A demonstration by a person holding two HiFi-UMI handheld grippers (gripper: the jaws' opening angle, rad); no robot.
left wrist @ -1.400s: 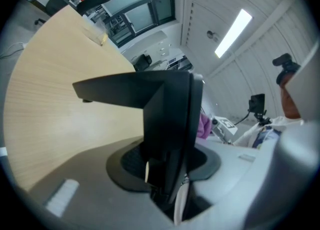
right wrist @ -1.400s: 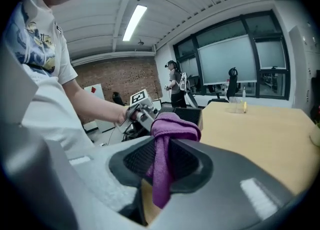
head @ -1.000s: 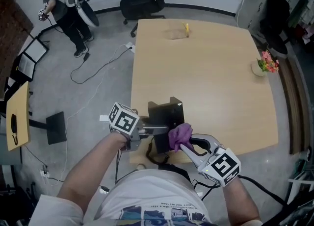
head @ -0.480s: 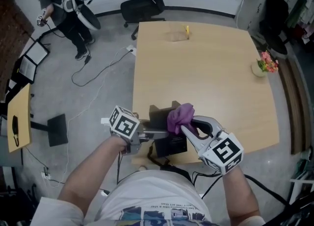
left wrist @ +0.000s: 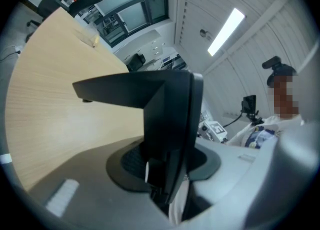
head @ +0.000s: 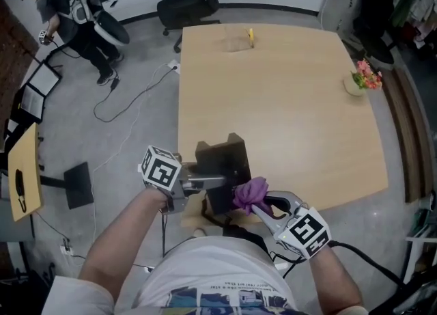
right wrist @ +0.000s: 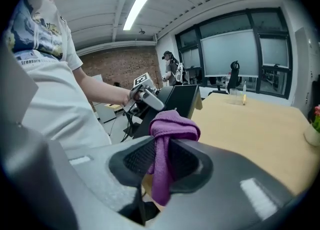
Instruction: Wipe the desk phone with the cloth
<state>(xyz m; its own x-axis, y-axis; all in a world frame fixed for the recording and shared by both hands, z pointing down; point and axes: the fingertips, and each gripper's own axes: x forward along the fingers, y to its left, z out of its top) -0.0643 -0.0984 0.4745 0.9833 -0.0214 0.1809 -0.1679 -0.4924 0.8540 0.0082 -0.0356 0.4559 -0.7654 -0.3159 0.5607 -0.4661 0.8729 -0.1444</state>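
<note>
At the near edge of the table [head: 287,102], the desk phone [head: 222,167] is clamped by its rim in the left gripper [left wrist: 167,174], a grip seen only in that gripper's view. The cloth [right wrist: 167,129] is pinched tight in the right gripper [right wrist: 160,161], over the same edge.

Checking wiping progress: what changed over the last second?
The right gripper swept the purple cloth forward along the desk phone, then drew it back toward the table's near edge. Unchanged: the left gripper stays shut on the desk phone, and the right gripper keeps the purple cloth pinched.
</note>
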